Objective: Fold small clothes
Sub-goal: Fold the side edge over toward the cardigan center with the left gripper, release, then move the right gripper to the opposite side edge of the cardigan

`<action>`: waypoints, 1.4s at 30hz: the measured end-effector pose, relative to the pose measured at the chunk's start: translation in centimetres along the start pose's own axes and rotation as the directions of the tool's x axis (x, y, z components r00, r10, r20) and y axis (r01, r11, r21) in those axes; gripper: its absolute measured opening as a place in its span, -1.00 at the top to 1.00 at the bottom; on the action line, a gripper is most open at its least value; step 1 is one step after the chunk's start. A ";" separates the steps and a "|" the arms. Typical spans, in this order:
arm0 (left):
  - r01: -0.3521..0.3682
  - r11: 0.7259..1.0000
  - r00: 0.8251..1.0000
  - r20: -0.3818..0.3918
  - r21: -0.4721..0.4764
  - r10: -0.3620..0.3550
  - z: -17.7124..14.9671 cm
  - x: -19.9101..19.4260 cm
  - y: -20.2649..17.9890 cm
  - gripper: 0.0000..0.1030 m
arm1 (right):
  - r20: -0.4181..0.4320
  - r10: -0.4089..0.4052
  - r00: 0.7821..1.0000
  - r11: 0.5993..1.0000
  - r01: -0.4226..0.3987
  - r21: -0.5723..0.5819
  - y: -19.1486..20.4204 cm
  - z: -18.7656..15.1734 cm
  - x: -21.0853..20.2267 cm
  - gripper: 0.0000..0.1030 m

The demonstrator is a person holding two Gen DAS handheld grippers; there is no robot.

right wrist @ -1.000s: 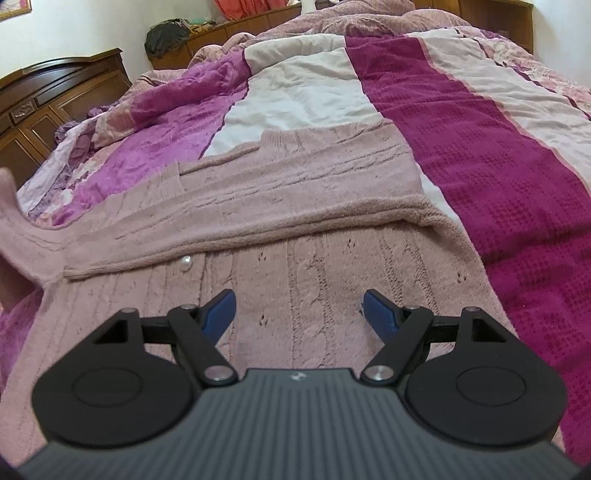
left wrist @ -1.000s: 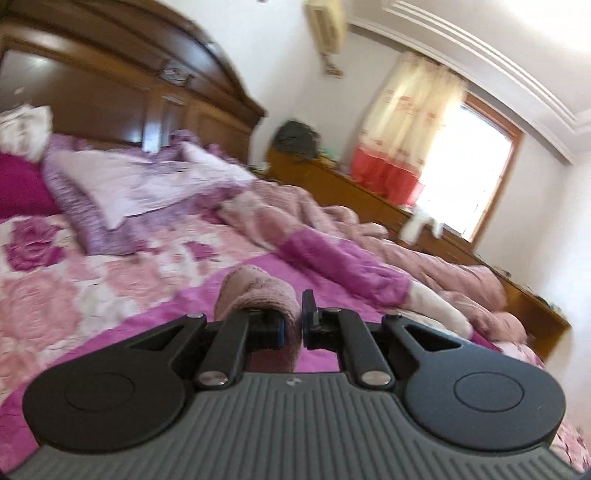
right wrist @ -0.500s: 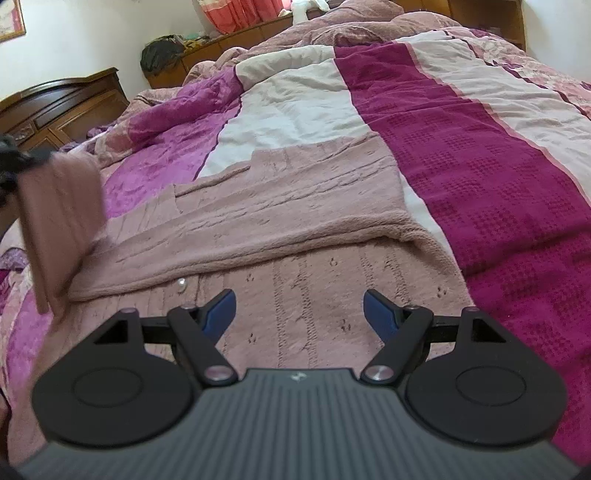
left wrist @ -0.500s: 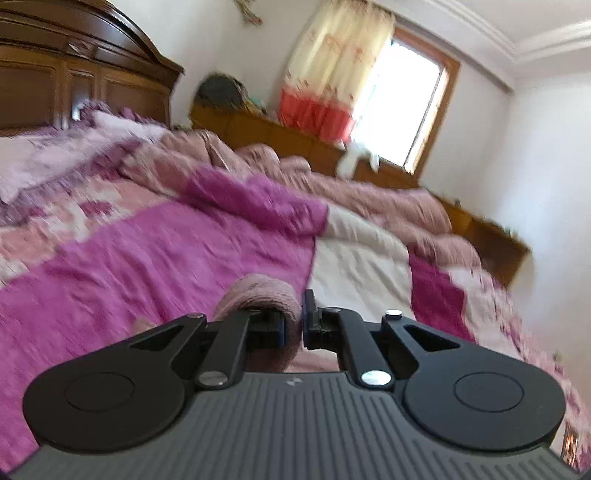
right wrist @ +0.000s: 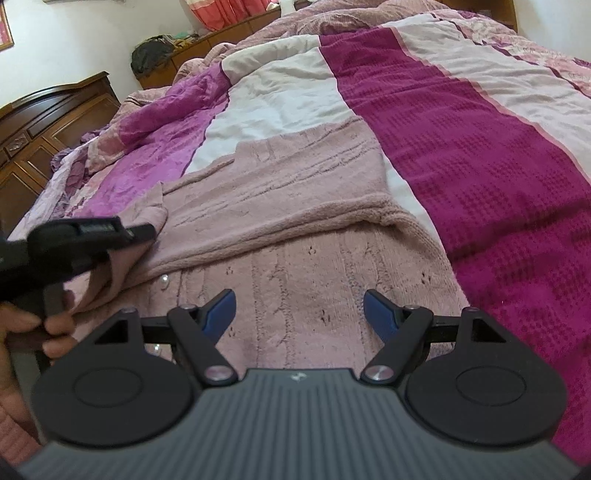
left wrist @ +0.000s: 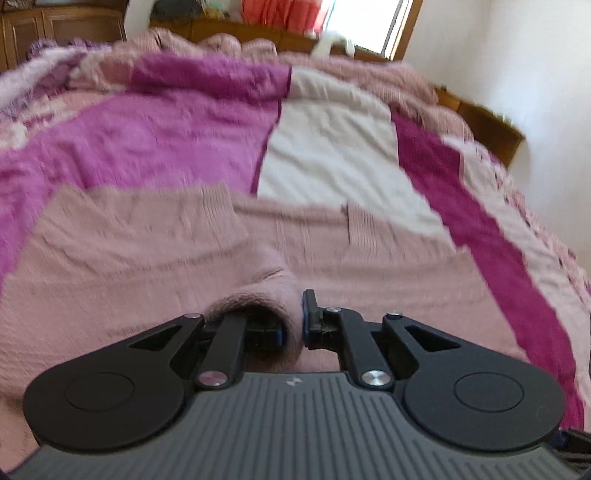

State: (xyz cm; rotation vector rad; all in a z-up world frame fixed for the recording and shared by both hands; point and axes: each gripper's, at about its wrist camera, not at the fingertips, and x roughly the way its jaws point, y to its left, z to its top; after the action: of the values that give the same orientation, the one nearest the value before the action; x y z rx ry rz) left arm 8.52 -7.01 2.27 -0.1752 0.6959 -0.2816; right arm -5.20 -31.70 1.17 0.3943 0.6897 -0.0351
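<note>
Daylit, window (left wrist: pixel 369 26) glare, left view motion-blurred, fisheye-bent edges

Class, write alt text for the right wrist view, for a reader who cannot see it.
A dusty-pink cable-knit cardigan lies partly folded on a magenta, white and purple striped bedspread. The right gripper hangs open above it, holding nothing. At the left edge, the left gripper, held in a hand, is shut on the cardigan's sleeve.

You see a bed with a striped bedspread (right wrist: pixel 461 155) in magenta, white and purple, a dark wooden headboard (right wrist: pixel 48 118), red curtains (right wrist: pixel 225 11), and what may be a dark bag (right wrist: pixel 151 55) on the sideboard.
</note>
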 end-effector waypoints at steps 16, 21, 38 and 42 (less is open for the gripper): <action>0.015 0.998 0.991 -0.133 0.055 -0.008 -0.5 -3.0 0.0 -0.09 | -0.004 -0.006 1.000 1.000 0.006 -0.005 0.4 -0.1 0.0 -0.51; -0.044 0.992 0.986 -0.155 0.115 0.062 -1.2 -5.8 1.5 -0.10 | 0.006 0.005 1.000 0.999 -0.004 -0.032 1.3 0.2 -0.6 -0.51; -0.226 0.973 0.956 -0.182 0.048 0.231 0.4 -12.4 11.0 -0.10 | -0.006 0.044 0.999 0.980 -0.044 -0.194 9.8 1.3 -1.4 -0.51; -0.238 0.970 0.954 -0.174 0.058 0.244 0.9 -13.0 11.5 -0.10 | -0.010 0.075 0.997 0.965 -0.075 -0.253 12.4 1.8 -1.7 -0.51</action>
State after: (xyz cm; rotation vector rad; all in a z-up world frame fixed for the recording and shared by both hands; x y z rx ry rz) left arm 1.89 8.03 7.95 -0.0285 0.8825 -0.0758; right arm -3.45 -21.03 7.72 0.1739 0.6698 0.1239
